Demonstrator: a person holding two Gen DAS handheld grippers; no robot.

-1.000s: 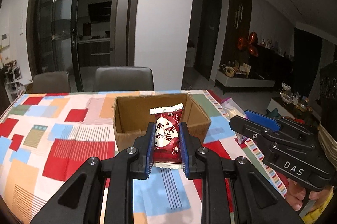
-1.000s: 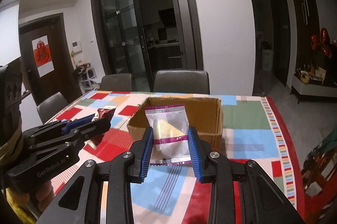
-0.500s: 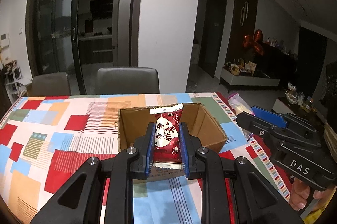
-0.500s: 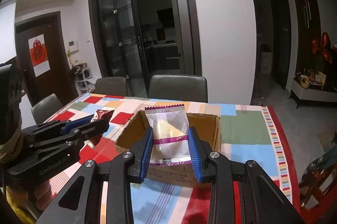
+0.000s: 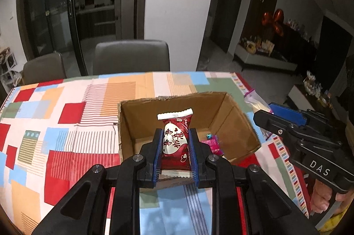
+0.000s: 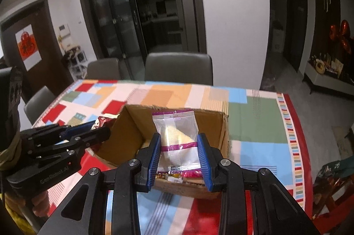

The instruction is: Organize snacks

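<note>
Snacks first: over the near edge of the cardboard box [image 5: 221, 120] we pinch a red snack packet [image 5: 176, 144] in our left gripper [image 5: 174, 155]; our right gripper [image 6: 178, 156] clamps a clear packet with purple trim [image 6: 177, 135] above the same box; pink wrappers [image 5: 212, 144] lie inside; beyond the box, the patchwork tablecloth [image 5: 66, 115], then grey chairs [image 5: 131, 56].

Black grippers [image 5: 174, 153], blue ribbed fingers [image 6: 154, 157], silver screws, white lettering

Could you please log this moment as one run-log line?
left gripper: shut on red snack packet | right gripper: shut on clear snack packet | both over cardboard box | release pending
</note>
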